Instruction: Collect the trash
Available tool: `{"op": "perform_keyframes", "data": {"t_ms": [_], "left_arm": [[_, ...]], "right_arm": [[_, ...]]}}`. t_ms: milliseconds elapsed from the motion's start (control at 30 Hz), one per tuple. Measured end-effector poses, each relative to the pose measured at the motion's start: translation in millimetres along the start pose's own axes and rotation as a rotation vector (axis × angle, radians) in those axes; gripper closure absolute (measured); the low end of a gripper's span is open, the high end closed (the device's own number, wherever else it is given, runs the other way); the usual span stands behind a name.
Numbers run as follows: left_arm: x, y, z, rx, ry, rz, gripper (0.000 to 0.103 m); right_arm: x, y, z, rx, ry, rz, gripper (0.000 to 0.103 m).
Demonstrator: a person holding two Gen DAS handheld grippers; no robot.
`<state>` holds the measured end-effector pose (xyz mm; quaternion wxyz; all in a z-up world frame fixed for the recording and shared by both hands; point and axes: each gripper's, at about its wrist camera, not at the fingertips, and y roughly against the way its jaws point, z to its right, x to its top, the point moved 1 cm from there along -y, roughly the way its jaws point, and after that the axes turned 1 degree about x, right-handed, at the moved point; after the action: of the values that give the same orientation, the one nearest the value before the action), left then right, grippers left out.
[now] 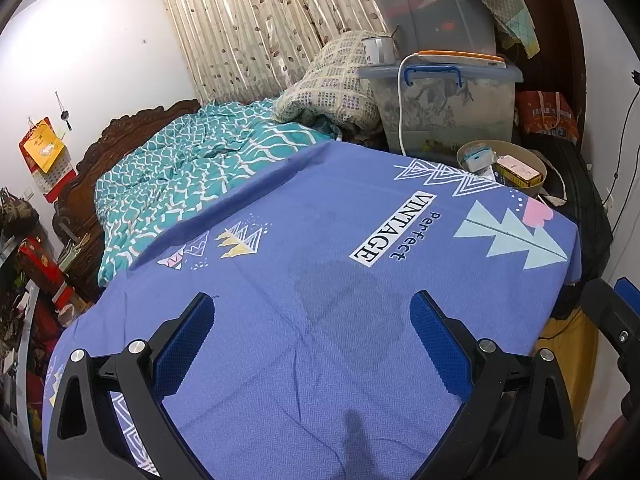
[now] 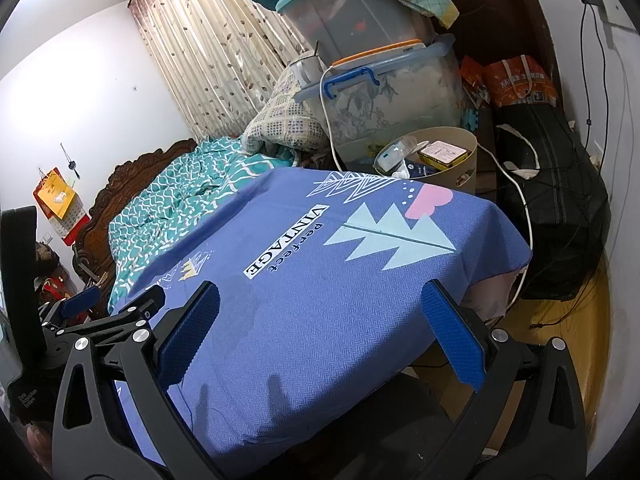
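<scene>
Left wrist view shows the left tongs (image 1: 312, 344) spread wide with nothing between them, their black frames carrying blue pads (image 1: 186, 346) with a fine ribbed texture. They hover over a blue-violet sheet (image 1: 320, 360) of herringbone weave, printed with pale triangular trees and the words "Perfect VINTAGE" (image 1: 394, 230); a darker blotch marks the cloth between the pads. At the far right edge of this view a part of the right tongs shows.

Right wrist view has the right tongs (image 2: 320, 334) equally wide apart and empty, above the near corner of the same sheet (image 2: 320, 320), which drapes over a flat, squared surface. The left tongs (image 2: 80, 304) appear at the left edge.

Beyond the sheet's far edge stands a round beige waste bin (image 2: 470, 160) with smooth walls. The trash lies inside it: small cartons, one with a pinkish face (image 2: 444, 152), and a white and light-blue packet (image 2: 390, 160). In the left view the bin (image 1: 532, 190) sits at the sheet's far right corner.

Behind the bin is a translucent plastic storage box (image 2: 400, 100) with blue latches, a second tub with a teal lid (image 2: 352, 16) stacked above it, and a white cable (image 2: 520, 208) trailing down. To the left lie a teal wavy-patterned quilt (image 1: 180, 168), a rolled checked blanket (image 1: 336, 84), a carved dark wooden headboard (image 1: 120, 136) and leaf-print pleated curtains (image 1: 248, 20).
</scene>
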<state>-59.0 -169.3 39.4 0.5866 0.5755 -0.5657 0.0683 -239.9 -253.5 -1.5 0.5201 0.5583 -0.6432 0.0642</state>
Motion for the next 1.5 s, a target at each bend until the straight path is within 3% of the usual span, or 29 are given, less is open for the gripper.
{"op": "perform_keyframes", "data": {"t_ms": [1500], "left_arm": [[-8.9,-3.7,-1.9,-0.004,-0.017,-0.01,0.008]], "right_arm": [[1.2,0.3,1.3,0.001,-0.001,0.001,0.003]]}}
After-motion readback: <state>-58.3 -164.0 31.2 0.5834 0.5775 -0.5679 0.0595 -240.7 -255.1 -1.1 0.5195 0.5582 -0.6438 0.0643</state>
